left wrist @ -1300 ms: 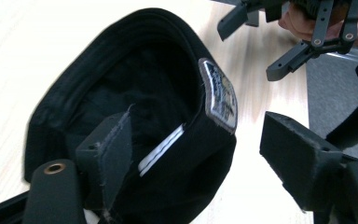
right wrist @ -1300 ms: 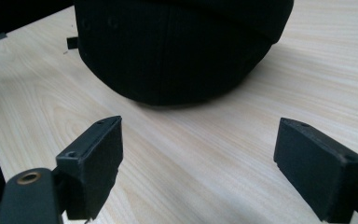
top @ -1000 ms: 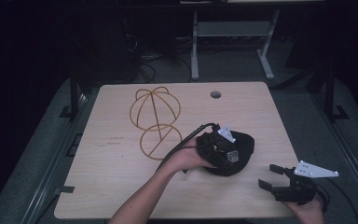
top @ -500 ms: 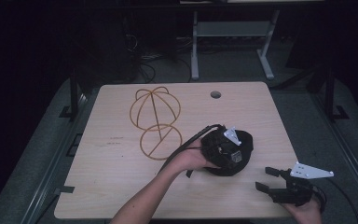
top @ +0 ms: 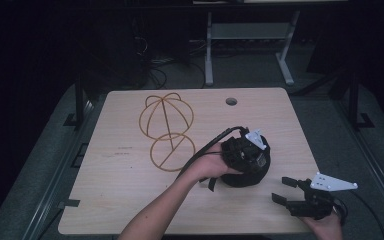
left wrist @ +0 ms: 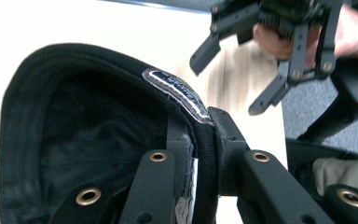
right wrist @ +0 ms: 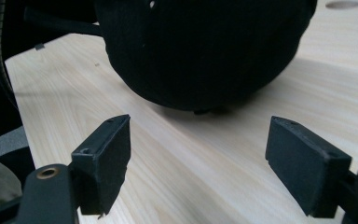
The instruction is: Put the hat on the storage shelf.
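From the high view, a light wooden bench (top: 130, 200) carries a black cap (top: 247, 172) right of its middle, near the person's edge. The left gripper (top: 245, 150) sits on top of the cap, held by the person's left hand (top: 212, 165), whose forearm comes in from the bottom edge. Its cable arcs over the hand toward the wire hat stand (top: 167, 130), which lies well apart on the far left part of the bench. A round hole (top: 231, 101) shows near the far edge. The right gripper (top: 292, 192) hovers at the near right corner, just beside the cap but apart from it, its fingers spread and aimed at the cap.

In the left gripper view, the fingers have just been closing and now clench the rim of the cap (left wrist: 74, 140), the band squeezed between them right below a small sewn label (left wrist: 179, 93). The cap's dark inside opens to the left. Farther off, the right gripper (left wrist: 233, 74) shows with its fingers apart over the pale bench (left wrist: 98, 23).

In the right gripper view, the two black fingers (right wrist: 105, 165) stand wide and released, nothing between them but bare bench (right wrist: 205, 172). The cap (right wrist: 205, 46) bulges just ahead, its underside resting on the wood.
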The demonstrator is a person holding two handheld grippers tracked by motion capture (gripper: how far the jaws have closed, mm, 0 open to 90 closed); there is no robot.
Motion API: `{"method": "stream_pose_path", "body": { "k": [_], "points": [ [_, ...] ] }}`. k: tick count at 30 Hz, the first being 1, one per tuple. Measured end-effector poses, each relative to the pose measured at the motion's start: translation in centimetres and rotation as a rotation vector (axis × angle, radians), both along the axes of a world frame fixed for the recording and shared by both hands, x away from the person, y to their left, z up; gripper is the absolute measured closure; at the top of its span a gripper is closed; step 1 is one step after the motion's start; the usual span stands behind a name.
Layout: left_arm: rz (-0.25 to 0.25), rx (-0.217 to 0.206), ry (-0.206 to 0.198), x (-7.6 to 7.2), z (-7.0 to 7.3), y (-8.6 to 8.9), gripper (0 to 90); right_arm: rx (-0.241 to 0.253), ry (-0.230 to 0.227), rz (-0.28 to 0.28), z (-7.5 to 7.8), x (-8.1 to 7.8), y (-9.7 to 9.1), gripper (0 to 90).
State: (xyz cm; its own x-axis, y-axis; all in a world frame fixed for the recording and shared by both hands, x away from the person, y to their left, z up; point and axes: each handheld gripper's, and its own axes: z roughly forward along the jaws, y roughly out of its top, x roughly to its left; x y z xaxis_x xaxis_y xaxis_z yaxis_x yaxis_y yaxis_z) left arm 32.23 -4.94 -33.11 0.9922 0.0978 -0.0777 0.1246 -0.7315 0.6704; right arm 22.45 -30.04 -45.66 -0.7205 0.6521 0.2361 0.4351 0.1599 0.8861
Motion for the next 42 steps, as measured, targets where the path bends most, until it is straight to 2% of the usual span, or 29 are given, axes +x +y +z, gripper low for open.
{"method": "stream_pose_path", "body": {
  "k": [4, 5, 12, 18, 19, 22, 23, 26, 30, 32, 34, 38, 40, 41, 42],
  "points": [
    [-0.004, -0.033, 0.005, 0.0, 1.0, 0.0, 79.7, 0.005, -0.034, 0.000, 0.6, 0.0, 0.4, 21.6],
    [-0.010, -0.060, 0.014, 0.0, 1.6, 0.0, 79.7, 0.022, -0.055, 0.002, 1.0, -0.1, 0.6, 21.2],
    [-0.034, -0.131, 0.031, -0.2, 3.1, 0.0, 79.6, 0.033, -0.111, -0.031, 2.0, 0.1, 1.1, 17.7],
    [-0.066, -0.141, 0.040, -0.9, 3.7, -1.0, 79.7, 0.053, -0.130, -0.036, 2.3, 0.0, 1.4, 17.3],
    [-0.091, -0.140, 0.032, -1.2, 4.0, -1.6, 79.7, 0.072, -0.129, -0.028, 2.4, 0.0, 1.3, 20.9],
    [-0.111, -0.138, 0.031, -1.7, 4.3, -2.1, 79.9, 0.071, -0.152, -0.023, 2.5, -0.2, 1.2, 26.1],
    [-0.135, -0.134, 0.023, -1.9, 4.6, -2.4, 79.8, 0.082, -0.160, -0.018, 2.6, -0.4, 0.9, 35.3],
    [-0.146, -0.131, 0.017, -2.2, 4.9, -2.7, 79.9, 0.103, -0.168, 0.008, 2.7, -0.5, 0.5, 53.4],
    [-0.147, -0.127, 0.013, -2.3, 5.0, -2.6, 79.9, 0.096, -0.190, 0.009, 2.9, -0.8, 0.2, 72.4],
    [-0.147, -0.135, 0.014, -2.4, 5.1, -2.3, 79.9, 0.107, -0.196, 0.010, 3.0, -0.9, 0.0, 78.9],
    [-0.141, -0.135, 0.010, -2.4, 5.1, -2.1, 79.8, 0.110, -0.198, 0.015, 3.1, -1.0, 0.0, 83.1],
    [-0.119, -0.130, -0.012, -2.4, 5.1, -1.4, 78.1, 0.108, -0.178, 0.015, 3.5, -1.0, 0.0, 84.5],
    [-0.112, -0.122, -0.021, -2.5, 5.0, -1.2, 74.3, 0.109, -0.169, 0.013, 3.7, -0.9, -0.1, 84.6],
    [-0.086, -0.103, -0.048, -2.5, 4.9, -0.7, 71.0, 0.114, -0.152, 0.003, 4.0, -0.7, -0.4, 84.9],
    [-0.086, -0.103, -0.048, -2.5, 4.9, -0.7, 67.3, 0.117, -0.143, -0.002, 4.2, -0.7, -0.5, 85.0]
  ]
}}
